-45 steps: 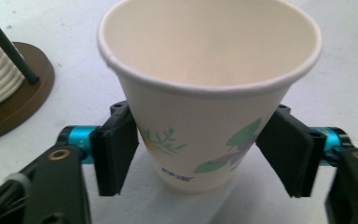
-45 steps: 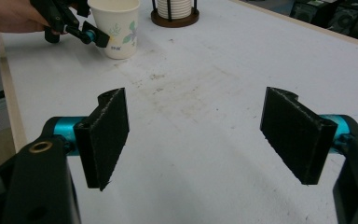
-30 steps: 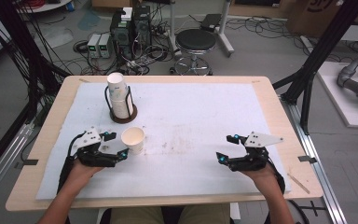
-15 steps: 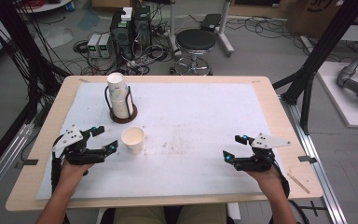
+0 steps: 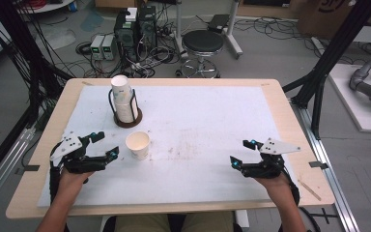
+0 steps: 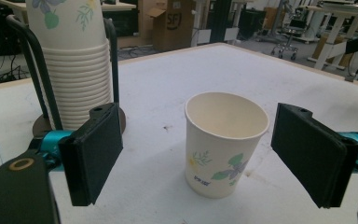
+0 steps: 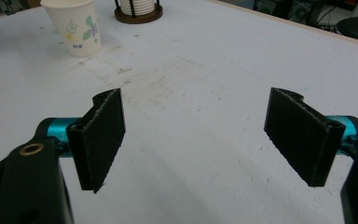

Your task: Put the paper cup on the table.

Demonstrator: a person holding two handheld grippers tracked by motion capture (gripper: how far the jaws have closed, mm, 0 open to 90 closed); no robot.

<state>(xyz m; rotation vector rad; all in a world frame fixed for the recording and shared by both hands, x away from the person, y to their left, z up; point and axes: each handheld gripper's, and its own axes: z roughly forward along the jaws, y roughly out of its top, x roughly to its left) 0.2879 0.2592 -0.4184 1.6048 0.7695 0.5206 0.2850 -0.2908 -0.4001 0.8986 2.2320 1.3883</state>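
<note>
White tabletop (image 5: 212, 121) bears an empty paper cup (image 5: 138, 145), both tools' jaws apart.

High view: above, looking down on table (image 5: 280, 121). Gripper views: low, close; both share paper cup (image 6: 226, 142).

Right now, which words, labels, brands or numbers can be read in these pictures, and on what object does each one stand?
"SF": large dark letters on the cardboard box behind the table, in the left gripper view; any further letters are unclear.
Single paper cup: a small blue mark under the leaf print, too blurred to read.
Stack of cups in the holder: floral print, no legible text.
Cardboard box at the top right of the high view: dark print cut off, unreadable.
</note>
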